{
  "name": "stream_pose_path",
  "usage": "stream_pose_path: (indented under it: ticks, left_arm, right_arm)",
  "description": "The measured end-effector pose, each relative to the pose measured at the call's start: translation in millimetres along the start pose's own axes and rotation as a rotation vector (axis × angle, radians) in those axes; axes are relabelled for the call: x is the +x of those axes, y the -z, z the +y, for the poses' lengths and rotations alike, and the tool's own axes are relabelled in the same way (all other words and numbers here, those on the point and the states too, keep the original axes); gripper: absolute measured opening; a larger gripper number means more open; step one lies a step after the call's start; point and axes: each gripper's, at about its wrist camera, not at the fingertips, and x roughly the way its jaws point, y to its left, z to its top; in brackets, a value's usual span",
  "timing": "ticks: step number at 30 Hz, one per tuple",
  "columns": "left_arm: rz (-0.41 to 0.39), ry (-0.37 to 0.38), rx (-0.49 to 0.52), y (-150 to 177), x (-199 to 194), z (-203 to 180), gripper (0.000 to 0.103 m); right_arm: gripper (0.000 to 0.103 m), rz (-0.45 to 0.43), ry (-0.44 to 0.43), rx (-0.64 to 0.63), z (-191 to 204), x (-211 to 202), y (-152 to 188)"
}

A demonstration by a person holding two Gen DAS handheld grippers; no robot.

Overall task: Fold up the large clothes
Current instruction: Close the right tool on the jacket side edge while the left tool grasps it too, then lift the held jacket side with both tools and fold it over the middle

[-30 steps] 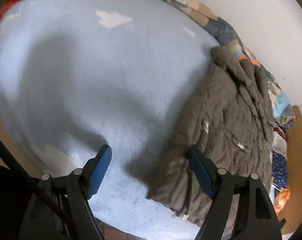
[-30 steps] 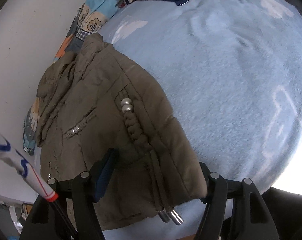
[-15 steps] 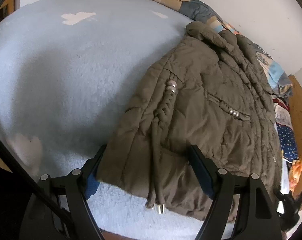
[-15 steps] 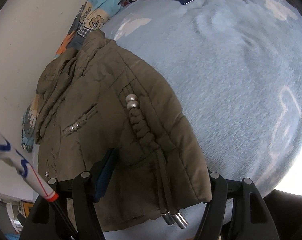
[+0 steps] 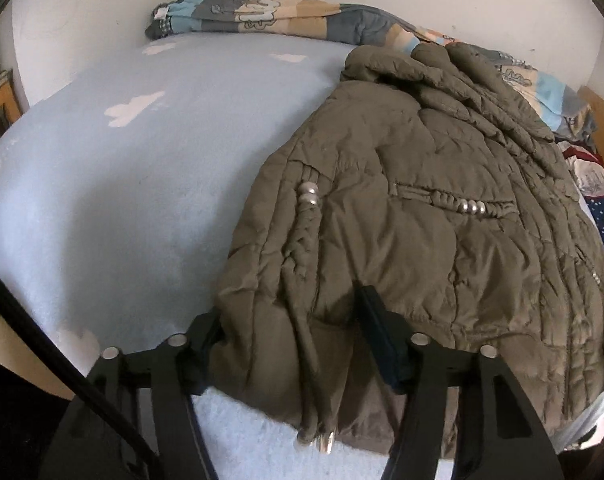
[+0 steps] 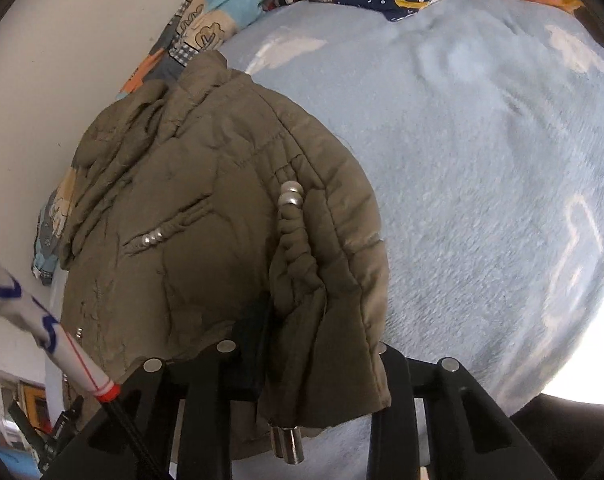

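Pale blue blanket (image 5: 114, 208) covers the bed, with the olive padded jacket (image 5: 442, 208) lying toward its wall-side edge. Both tools have just been closing: the left tool (image 5: 290, 340) and right tool (image 6: 322, 344) each clamp the jacket's near hem.

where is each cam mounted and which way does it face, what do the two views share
Left wrist: on the left gripper, looking down across the olive jacket and blue blanket toward the wall; its fingers bracket the hem, jaws just closing.
Right wrist: on the right gripper, looking down over the jacket; its just-closing jaws pinch the hem, drawstring tips dangling.
Shared: jacket, blanket, patterned quilt.
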Motion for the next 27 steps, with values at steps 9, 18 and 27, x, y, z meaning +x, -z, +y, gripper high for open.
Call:
stream_pose_path:
  ticks: [9,18,27]
  left_arm:
    - [-0.04,-0.006,0.09,-5.0,0.3,-17.5,0.045]
    - [-0.141,0.0,0.155,-10.5,-27.6,-26.6,0.021]
    - [-0.263,0.038,0.203,-12.1,-66.4,-31.8,0.021]
  right_arm:
    - [0.035,-0.013,-0.027,0.02,-4.7,-0.5,-1.5]
    - [0.017,-0.118,-0.045,-0.106,16.7,-30.9,-3.3]
    - [0.015,-0.262,-0.148,-0.205,45.0,-76.7,-3.0]
